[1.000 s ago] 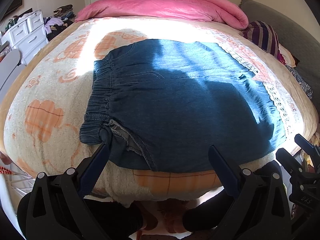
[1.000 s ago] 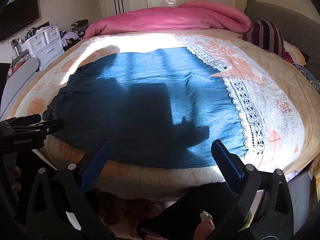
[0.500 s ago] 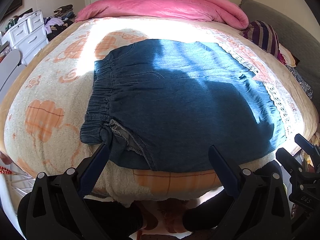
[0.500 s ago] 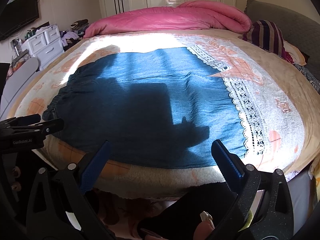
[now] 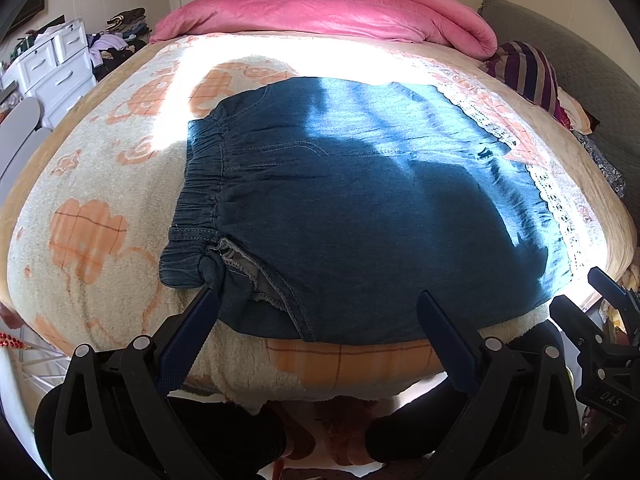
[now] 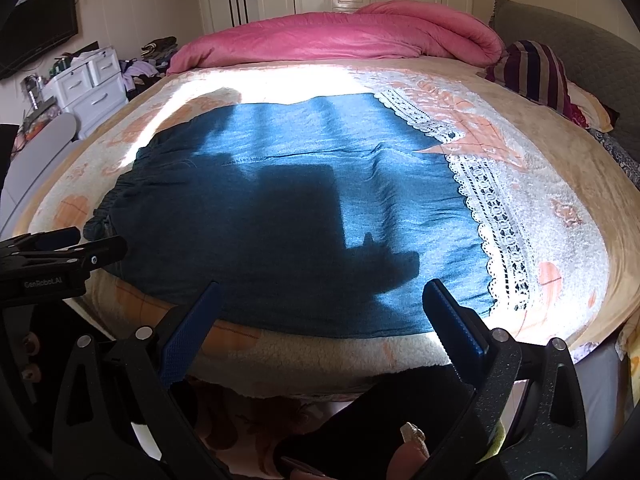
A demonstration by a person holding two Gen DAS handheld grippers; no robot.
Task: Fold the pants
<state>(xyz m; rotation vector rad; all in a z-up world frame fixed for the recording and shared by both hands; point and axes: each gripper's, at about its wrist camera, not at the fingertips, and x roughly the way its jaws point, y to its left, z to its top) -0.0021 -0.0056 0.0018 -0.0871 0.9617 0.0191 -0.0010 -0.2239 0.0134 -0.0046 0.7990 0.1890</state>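
Note:
Blue denim pants (image 5: 360,208) lie flat across the bed, the elastic waistband (image 5: 200,196) at the left and white lace hems (image 5: 556,196) at the right. My left gripper (image 5: 316,300) stands open at the bed's near edge, its left fingertip just at the waistband's near corner, holding nothing. In the right wrist view the same pants (image 6: 304,208) spread out with the lace hem (image 6: 496,216) to the right. My right gripper (image 6: 320,292) is open over the near edge of the lower legs, empty.
The bed (image 5: 96,184) carries a cream blanket with orange patches. A pink duvet (image 5: 328,12) is bunched at the far side and a striped cushion (image 5: 528,68) lies at the right. White drawers (image 5: 52,68) stand to the left. The person's dark legs (image 5: 404,436) show below.

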